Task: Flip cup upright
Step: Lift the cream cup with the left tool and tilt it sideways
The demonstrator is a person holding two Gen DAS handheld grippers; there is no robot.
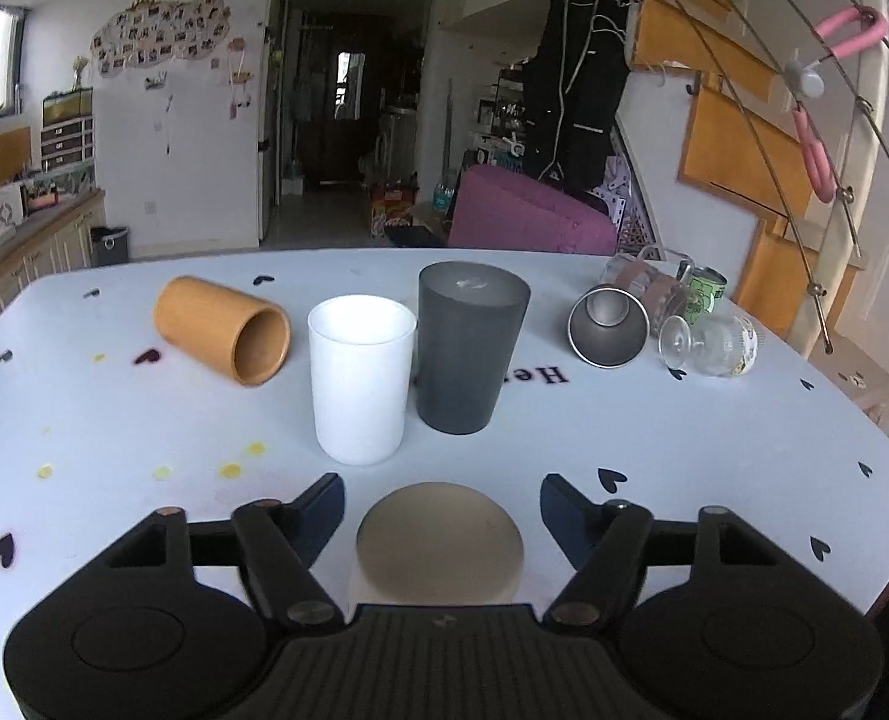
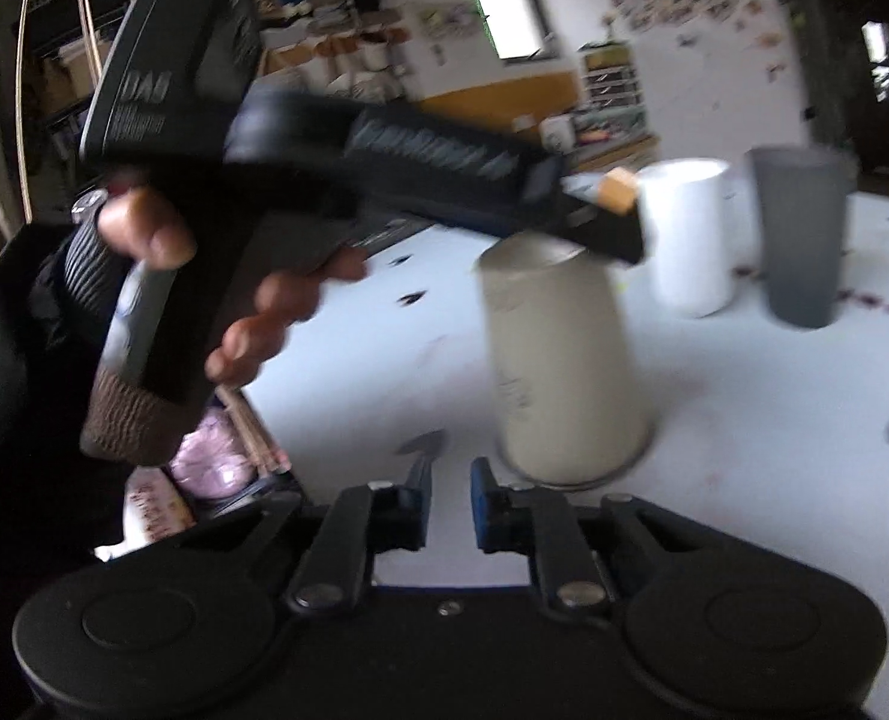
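Note:
A beige cup point(image 1: 439, 543) stands upside down on the white table point(image 1: 714, 450), its flat base up. My left gripper point(image 1: 442, 510) is open, its fingers on either side of the cup's top, not touching. The right wrist view shows the same cup point(image 2: 564, 360) upside down, with the left gripper point(image 2: 618, 228) hovering at its top. My right gripper point(image 2: 450, 489) is nearly closed and empty, low at the table's near edge, just left of the cup's rim.
A white cup point(image 1: 360, 378) and a dark grey cup point(image 1: 468, 348) stand upright behind. A wooden cup point(image 1: 222, 330), a steel cup point(image 1: 606, 327) and glassware point(image 1: 708, 339) lie on their sides farther back.

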